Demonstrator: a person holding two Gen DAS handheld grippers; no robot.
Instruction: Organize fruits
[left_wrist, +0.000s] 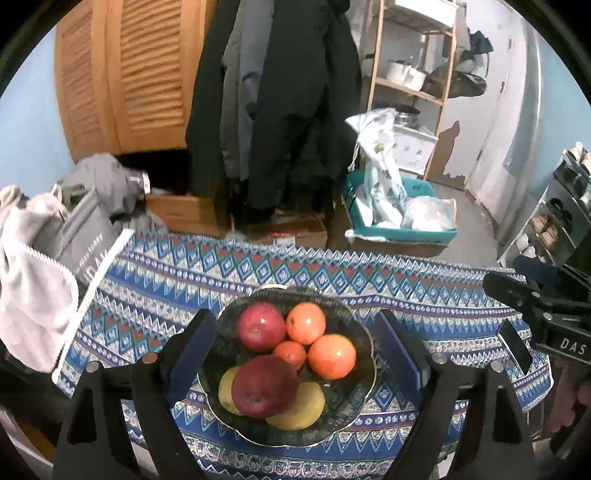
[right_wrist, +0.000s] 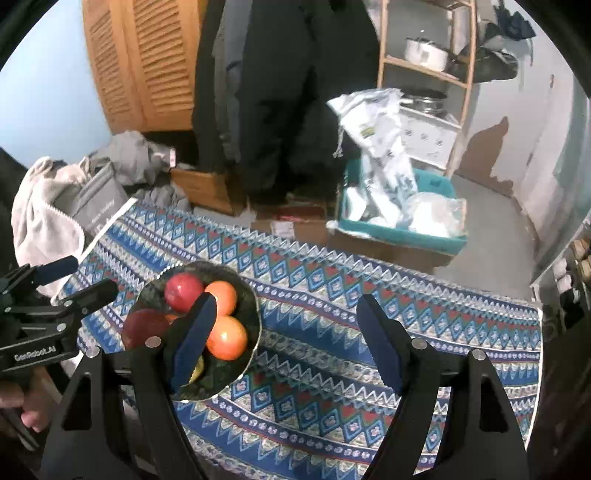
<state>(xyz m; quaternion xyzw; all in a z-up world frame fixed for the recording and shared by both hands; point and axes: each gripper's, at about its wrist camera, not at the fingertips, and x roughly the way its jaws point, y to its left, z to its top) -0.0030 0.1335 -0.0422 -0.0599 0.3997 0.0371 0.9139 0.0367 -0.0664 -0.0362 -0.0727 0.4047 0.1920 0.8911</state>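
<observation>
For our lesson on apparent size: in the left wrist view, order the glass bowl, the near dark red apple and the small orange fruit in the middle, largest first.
1. glass bowl
2. near dark red apple, though nearness to the camera enlarges it
3. small orange fruit

my left tongs (left_wrist: 295, 354) spread wide over bowl (left_wrist: 354, 314), nothing between fingers | my right tongs (right_wrist: 288, 339) over bare tablecloth (right_wrist: 332, 295), clear right of bowl | left table edge blocked: towel (left_wrist: 29, 295), grey bag (left_wrist: 85, 236) | far edge open, boxes (right_wrist: 399, 229) on floor beyond
</observation>
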